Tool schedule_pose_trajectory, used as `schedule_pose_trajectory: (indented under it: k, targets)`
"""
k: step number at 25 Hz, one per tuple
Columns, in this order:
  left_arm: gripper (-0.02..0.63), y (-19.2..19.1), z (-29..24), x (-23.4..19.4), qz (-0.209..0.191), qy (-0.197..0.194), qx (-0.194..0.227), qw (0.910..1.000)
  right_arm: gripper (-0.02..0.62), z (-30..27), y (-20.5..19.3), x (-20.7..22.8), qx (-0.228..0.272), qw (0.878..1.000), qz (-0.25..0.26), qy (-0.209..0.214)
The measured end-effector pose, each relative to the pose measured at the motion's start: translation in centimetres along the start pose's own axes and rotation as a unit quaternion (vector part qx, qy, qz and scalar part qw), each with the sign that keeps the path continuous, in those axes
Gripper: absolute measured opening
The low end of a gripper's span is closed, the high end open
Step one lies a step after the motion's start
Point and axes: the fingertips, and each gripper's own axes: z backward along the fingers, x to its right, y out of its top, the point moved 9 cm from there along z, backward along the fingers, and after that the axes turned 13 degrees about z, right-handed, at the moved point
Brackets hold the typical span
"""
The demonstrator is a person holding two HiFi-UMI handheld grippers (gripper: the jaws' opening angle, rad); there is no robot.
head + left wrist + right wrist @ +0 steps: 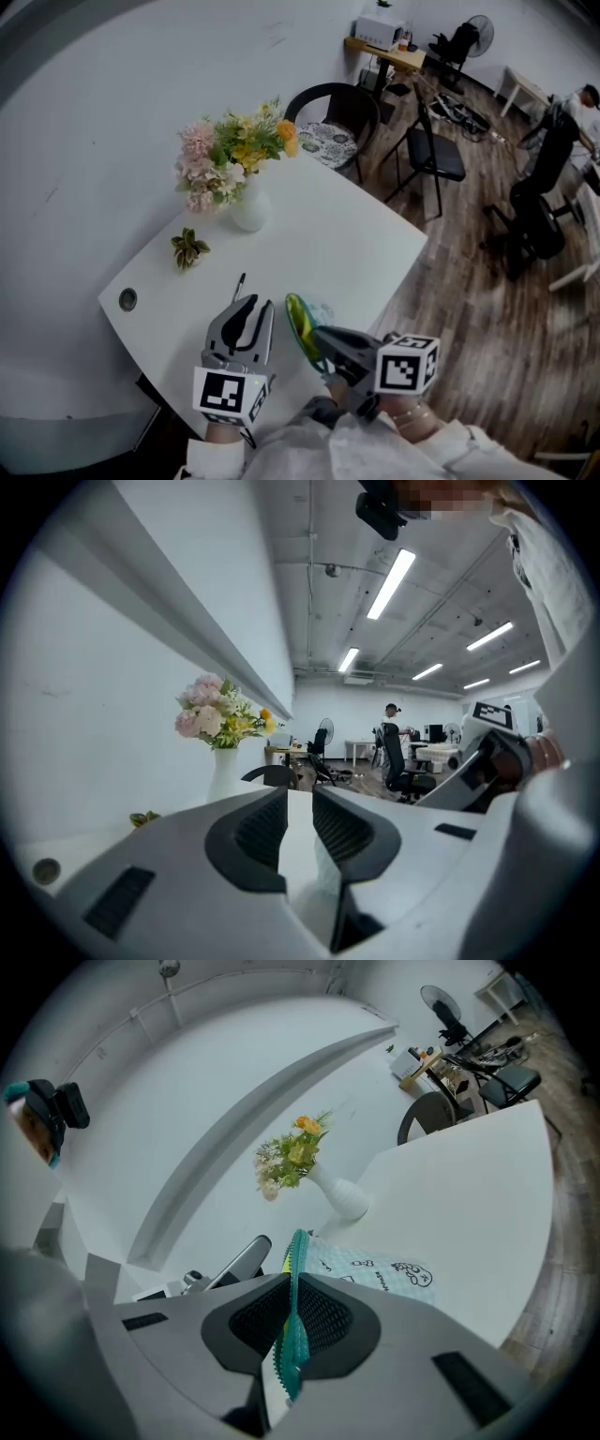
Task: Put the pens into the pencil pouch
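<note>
A thin black pen [240,284] lies on the white table [347,244], just beyond the tips of my left gripper [258,305]. In the left gripper view the left gripper [300,803] has a narrow gap between its jaws with nothing in it, and the pen is not visible. My right gripper [319,336] is shut on the teal zipper edge of the pencil pouch [302,322], holding it up on edge to the right of the left gripper. In the right gripper view the right gripper [292,1283] pinches that pouch [375,1265], whose pale patterned cloth rests on the table.
A white vase of flowers [248,211] and a small potted plant [189,248] stand at the table's far left. A cable hole [127,300] is near the left edge. A round black chair [333,122] and a folding chair [431,155] stand beyond the table.
</note>
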Motion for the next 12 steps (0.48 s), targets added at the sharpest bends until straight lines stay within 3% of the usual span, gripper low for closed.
schedule_pose_trajectory:
  k: [5,12]
  targets:
    - [0.066,-1.7,-0.7,-2.6,-0.017,0.051,-0.052,0.9972,0.026,-0.8,0.2,0.3,-0.003,1.0,-0.012,0.003]
    - [0.066,-4.4,-2.3,-5.9,0.012,0.095,-0.135,0.9862,0.028,-1.6,-0.1,1.5,-0.011,0.999,-0.035,-0.009]
